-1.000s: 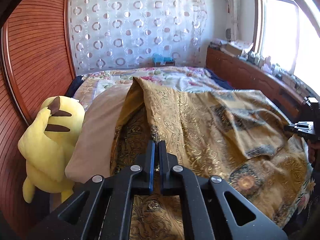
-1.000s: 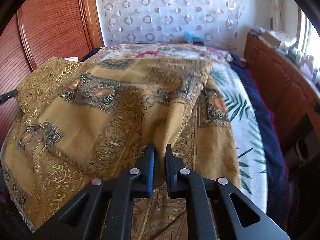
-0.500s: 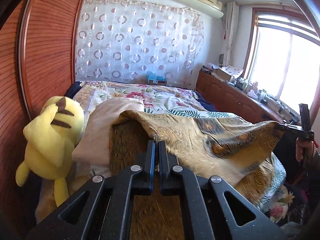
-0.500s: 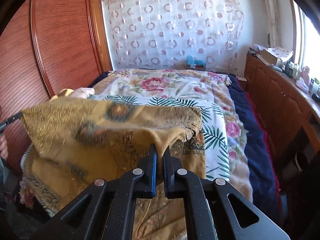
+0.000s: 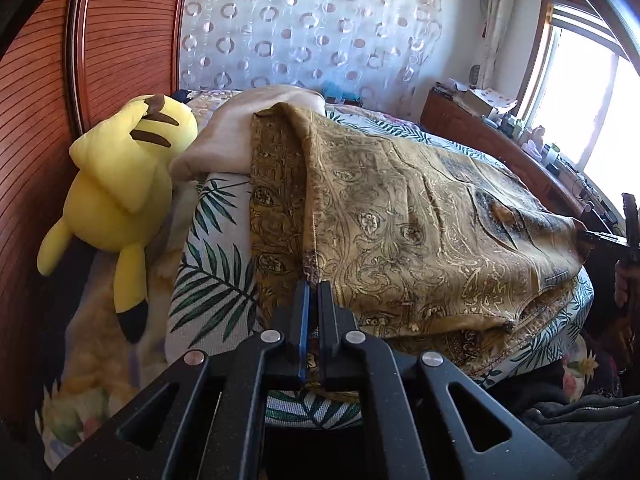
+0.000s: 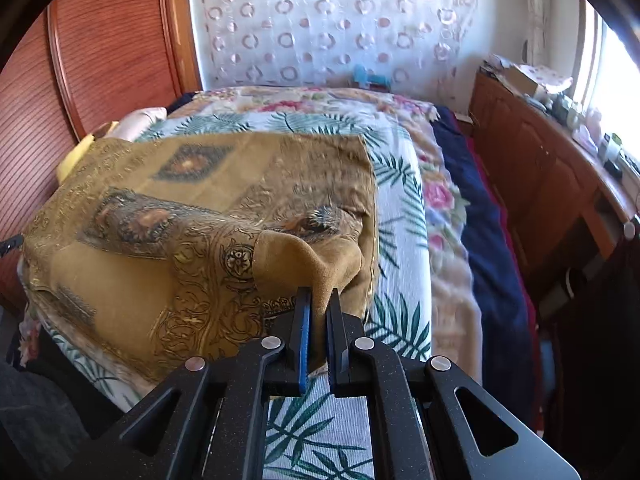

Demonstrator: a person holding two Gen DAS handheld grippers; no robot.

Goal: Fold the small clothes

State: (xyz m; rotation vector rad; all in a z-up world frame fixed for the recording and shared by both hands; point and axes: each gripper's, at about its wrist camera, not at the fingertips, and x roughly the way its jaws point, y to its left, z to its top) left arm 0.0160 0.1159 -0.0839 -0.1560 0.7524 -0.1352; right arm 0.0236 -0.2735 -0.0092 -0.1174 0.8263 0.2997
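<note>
The cloth [image 5: 420, 240], gold and patterned, lies doubled on the bed [image 5: 212, 280], its near edge toward the cameras. The left gripper [image 5: 313, 296] is clamped on the near left corner; the right gripper [image 6: 318, 304] is clamped on the near right corner, where a plain-backed tuck rises between its fingers.

To do this fold well, both corners should come down level with the layer beneath, with the cloth kept taut between the grippers so no ridge forms. Release should wait until the edges line up.

The left view alone shows a yellow plush [image 5: 120, 184] and a beige pillow [image 5: 240, 136] at far left, touching the cloth's far end. The right view alone shows the cloth's far edge lying straight and the blanket [image 6: 492, 224] beyond.
</note>
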